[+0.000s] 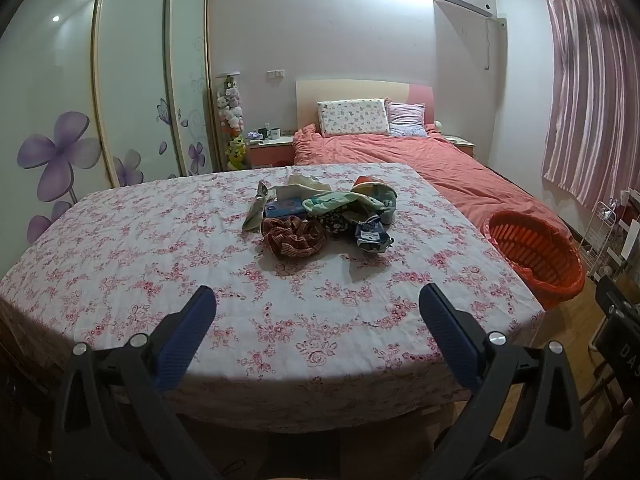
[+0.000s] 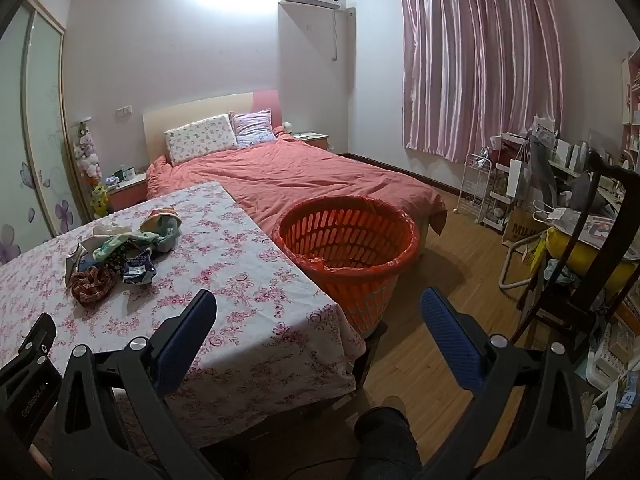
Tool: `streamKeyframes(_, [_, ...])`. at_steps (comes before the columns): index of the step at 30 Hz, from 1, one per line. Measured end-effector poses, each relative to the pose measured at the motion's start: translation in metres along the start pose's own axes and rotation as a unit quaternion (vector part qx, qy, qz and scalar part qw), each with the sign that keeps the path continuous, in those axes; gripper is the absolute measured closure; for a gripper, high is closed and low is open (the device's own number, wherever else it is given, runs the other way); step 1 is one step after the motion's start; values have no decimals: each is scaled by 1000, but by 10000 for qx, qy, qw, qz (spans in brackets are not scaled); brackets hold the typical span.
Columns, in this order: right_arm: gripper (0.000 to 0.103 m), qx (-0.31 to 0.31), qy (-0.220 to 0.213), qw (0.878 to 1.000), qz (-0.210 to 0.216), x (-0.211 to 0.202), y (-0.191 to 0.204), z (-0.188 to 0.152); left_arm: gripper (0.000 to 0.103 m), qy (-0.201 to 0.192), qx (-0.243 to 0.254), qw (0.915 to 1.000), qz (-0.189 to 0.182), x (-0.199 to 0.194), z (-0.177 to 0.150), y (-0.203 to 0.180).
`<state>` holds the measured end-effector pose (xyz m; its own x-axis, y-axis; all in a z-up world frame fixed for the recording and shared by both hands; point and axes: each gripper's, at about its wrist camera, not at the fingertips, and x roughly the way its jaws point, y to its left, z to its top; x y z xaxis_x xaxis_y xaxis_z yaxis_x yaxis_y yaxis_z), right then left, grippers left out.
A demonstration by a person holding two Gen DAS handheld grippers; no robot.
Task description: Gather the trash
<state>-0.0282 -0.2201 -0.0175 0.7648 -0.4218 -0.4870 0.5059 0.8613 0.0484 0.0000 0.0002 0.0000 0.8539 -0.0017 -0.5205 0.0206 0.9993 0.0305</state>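
A heap of trash lies mid-table on the floral cloth (image 1: 160,248): a crumpled blue-white wrapper (image 1: 373,235), a red-brown checked rag (image 1: 294,237), a blue box (image 1: 285,208), a silvery wrapper (image 1: 256,207) and colourful packets (image 1: 352,200). The heap also shows in the right wrist view (image 2: 124,252). An orange slotted basket (image 2: 348,240) with a liner stands on the floor off the table's right edge; it also shows in the left wrist view (image 1: 536,256). My left gripper (image 1: 318,304) is open and empty above the table's near edge. My right gripper (image 2: 318,308) is open and empty over the table's right corner.
A bed with a salmon cover (image 2: 304,176) lies behind the table. A dark wooden chair (image 2: 588,264) and cluttered shelves (image 2: 520,184) stand at the right. A sliding wardrobe (image 1: 120,80) fills the left wall. The wood floor (image 2: 440,340) runs between table and chair.
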Motion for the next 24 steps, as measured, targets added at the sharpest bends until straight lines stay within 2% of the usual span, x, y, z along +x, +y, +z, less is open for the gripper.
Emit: streamKeyframes(24, [2, -2, -8, 10000, 1, 0, 0, 0, 4, -13, 13, 10000, 10, 0, 0, 0])
